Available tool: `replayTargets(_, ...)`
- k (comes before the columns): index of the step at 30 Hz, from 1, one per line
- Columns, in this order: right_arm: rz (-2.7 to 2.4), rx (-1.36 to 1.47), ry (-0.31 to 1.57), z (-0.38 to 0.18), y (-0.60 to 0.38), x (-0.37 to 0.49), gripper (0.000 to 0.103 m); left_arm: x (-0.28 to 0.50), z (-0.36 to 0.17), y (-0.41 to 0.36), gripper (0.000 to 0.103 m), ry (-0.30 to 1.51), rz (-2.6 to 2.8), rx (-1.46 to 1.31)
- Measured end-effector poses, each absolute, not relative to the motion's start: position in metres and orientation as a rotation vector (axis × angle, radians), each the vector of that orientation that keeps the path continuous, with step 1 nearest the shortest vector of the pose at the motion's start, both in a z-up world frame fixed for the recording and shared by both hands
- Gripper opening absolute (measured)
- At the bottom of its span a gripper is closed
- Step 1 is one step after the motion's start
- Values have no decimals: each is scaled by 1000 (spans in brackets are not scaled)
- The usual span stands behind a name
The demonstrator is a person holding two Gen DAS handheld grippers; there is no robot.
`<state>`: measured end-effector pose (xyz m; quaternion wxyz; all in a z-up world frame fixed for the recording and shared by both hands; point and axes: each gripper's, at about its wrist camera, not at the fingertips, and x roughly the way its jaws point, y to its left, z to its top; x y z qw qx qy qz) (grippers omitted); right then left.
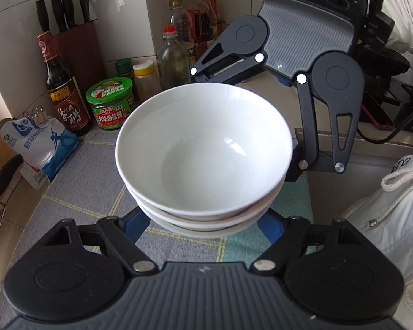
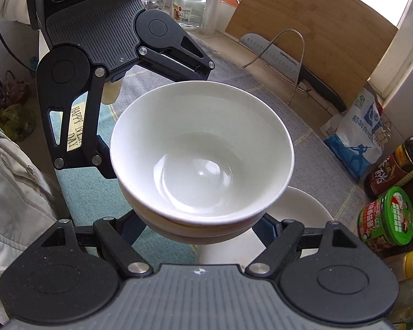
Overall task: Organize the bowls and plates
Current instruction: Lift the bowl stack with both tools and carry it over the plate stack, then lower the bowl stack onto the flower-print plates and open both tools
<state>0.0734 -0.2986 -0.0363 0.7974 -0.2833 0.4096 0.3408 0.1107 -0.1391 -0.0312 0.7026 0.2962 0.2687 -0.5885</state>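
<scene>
Nested stack of white ceramic bowls (image 1: 203,159) hung above the grey checked cloth (image 1: 77,192), clamped on opposite sides by left gripper (image 1: 203,220) and right gripper (image 2: 203,222); uneven squeeze or tilt could have slid bowls apart onto white dish (image 2: 303,206) below.

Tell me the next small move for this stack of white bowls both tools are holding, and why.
Probably lower the stack of bowls gently onto the white plate just beneath it. The left tool and right tool grip it from opposite sides, it hangs clear of the checked mat, and only that plate sits near it, so both tools should descend together, level.
</scene>
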Motion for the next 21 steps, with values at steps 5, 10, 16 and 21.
replayTargets(5,694,-620,890,-39,-323,81,86,121,-39,-172,83,588,-1328,672)
replayTargets(10,675,-621,905,-47,-343,88,86,129,-49,-192,83,599,-1338,680)
replayTargets(16,675,-615,929,-58,-359,99,86,135,-62,-210,83,626,-1341,679)
replayTargets(21,679,-603,938,-64,-367,104,86,139,-70,-222,83,642,-1339,685)
